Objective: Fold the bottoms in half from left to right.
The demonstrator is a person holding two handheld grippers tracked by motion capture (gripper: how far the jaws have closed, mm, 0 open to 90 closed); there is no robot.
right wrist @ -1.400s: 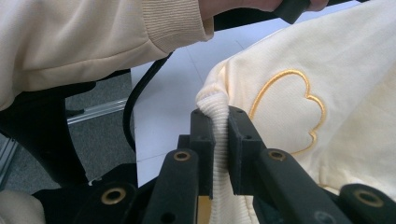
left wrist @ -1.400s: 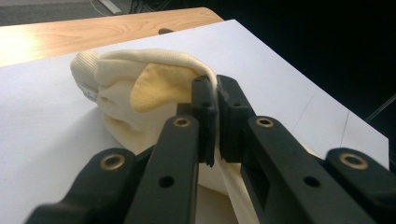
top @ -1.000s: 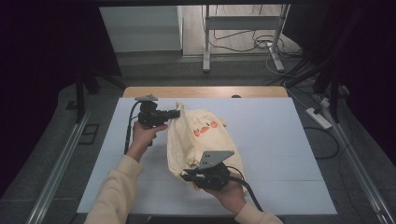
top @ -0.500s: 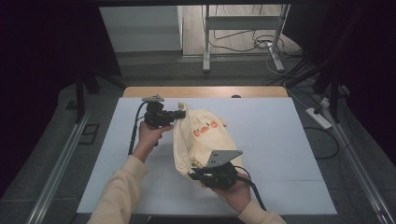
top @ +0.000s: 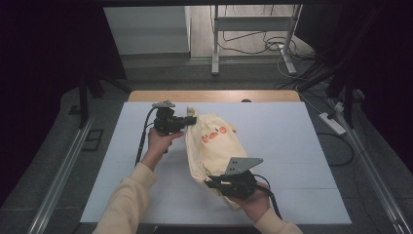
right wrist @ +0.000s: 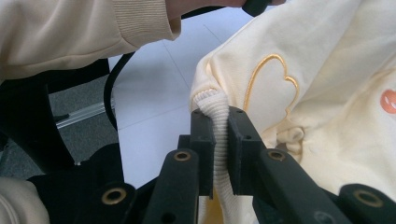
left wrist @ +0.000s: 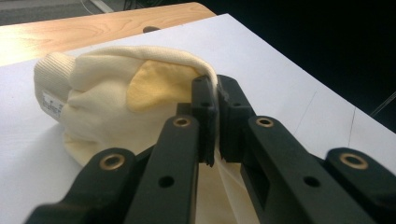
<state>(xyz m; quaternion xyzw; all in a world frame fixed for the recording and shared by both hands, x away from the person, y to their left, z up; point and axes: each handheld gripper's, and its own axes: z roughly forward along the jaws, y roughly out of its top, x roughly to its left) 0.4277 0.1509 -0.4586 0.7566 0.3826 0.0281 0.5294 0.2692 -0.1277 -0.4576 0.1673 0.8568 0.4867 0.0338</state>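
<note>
A cream sweatshirt (top: 214,146) printed with small orange motifs is seen bunched in a long narrow heap near the middle of the white table (top: 302,146), stretched between two hand-held tools. Compared with a second ago, the garment has been drawn in from a wider spread and its near end has been carried slightly toward the left — a sign, it would seem, that a fold is being gathered rather than finished. The fabric is soft, matte fleece with ribbed knit trim; a yellow lining and a small label are shown at its far end. The left gripper (left wrist: 215,100) is pressed together on a thin fabric edge, while the right gripper (right wrist: 218,128) is clamped on a ribbed hem beside an embroidered heart outline (right wrist: 271,84). Beyond the white sheet, a wooden tabletop strip (top: 214,95) and a dark floor strewn with cables (top: 253,44) are visible.
</note>
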